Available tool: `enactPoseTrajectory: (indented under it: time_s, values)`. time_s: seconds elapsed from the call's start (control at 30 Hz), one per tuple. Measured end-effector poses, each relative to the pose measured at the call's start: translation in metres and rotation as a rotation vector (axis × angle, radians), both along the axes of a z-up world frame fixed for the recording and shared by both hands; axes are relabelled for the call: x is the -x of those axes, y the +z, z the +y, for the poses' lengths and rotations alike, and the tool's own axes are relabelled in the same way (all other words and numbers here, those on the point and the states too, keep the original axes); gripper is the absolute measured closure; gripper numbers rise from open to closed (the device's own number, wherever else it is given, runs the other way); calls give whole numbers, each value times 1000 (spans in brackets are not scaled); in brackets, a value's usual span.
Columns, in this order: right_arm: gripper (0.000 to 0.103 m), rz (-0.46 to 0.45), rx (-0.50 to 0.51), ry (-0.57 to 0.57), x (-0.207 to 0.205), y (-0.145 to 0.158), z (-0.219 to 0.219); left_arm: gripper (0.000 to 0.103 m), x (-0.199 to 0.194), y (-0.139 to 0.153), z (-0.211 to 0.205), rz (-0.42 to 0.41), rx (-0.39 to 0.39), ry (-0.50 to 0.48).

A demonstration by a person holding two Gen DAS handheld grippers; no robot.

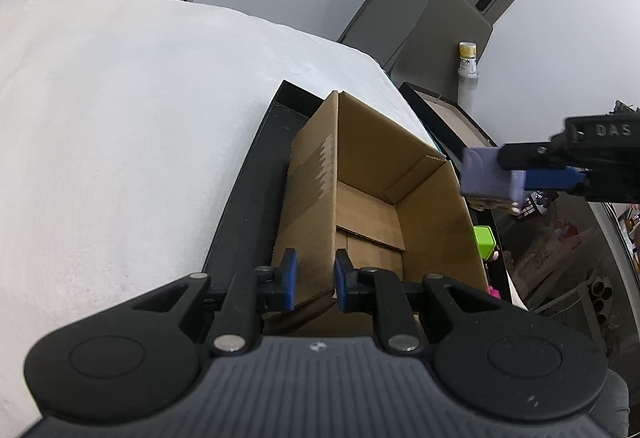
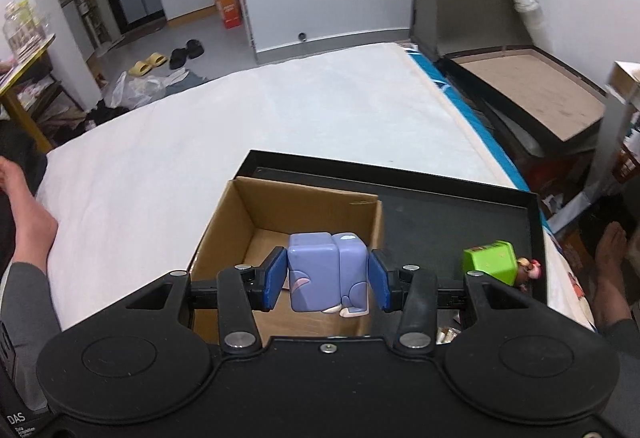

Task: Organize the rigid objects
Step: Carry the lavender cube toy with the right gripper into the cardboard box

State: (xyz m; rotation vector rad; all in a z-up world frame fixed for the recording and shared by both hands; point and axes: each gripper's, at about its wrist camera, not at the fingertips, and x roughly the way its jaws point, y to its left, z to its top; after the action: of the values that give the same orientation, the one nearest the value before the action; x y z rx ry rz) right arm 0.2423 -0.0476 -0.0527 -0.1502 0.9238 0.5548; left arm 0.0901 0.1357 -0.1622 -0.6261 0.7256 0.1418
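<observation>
White bed [image 1: 120,126] fills the left wrist view, room floor with slippers far behind. Black tray [image 1: 256,174] sits on the bed straight ahead of the left tongs [image 1: 313,280], and an open cardboard box [image 1: 432,222] stands in the tray. Left tongs are narrowed onto the box's near-left wall, one blue pad either side of the cardboard; gap is small and pads look touching, so judged gripping the wall to steady the box. Box floor looks bare from here. Right tongs [image 1: 508,174] come in from the right of the left tongs, carrying a purple cube toy [image 1: 490,174] beyond the box's right wall, above rim level. Green block [image 1: 485,241] lies in the tray just right of the box, with a small pink bit nearer.

Right wrist view: same bed [image 2: 280,110] ahead, white wall and doorway beyond, a bare foot at far left. Right tongs [image 2: 328,278] are closed partway on the purple cube toy [image 2: 326,270], a pad pressed on each side, toy clear of everything below. Cardboard box [image 2: 240,222] opens directly under and ahead of these tongs; black tray [image 2: 460,222] spreads to their right. Green block [image 2: 490,262] sits right of the tongs with a small figure [image 2: 528,270] touching its far side.

Step in hand, judged: carrying the cube for drop-off in the box. Next move needs the toy centred over the opening, lowered, then pads spread, while the left tongs hold the wall.
</observation>
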Motion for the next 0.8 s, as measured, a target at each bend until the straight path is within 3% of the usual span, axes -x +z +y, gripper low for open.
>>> enactPoseTrajectory:
  time_s: [0.3,0.8]
  values:
    - [60,51,-14,42,-10,-15,32,85,4,-1,1,-4,12,17]
    - [59,61,65,107,-18,-41,70,85,3,0,6,-5,14,27]
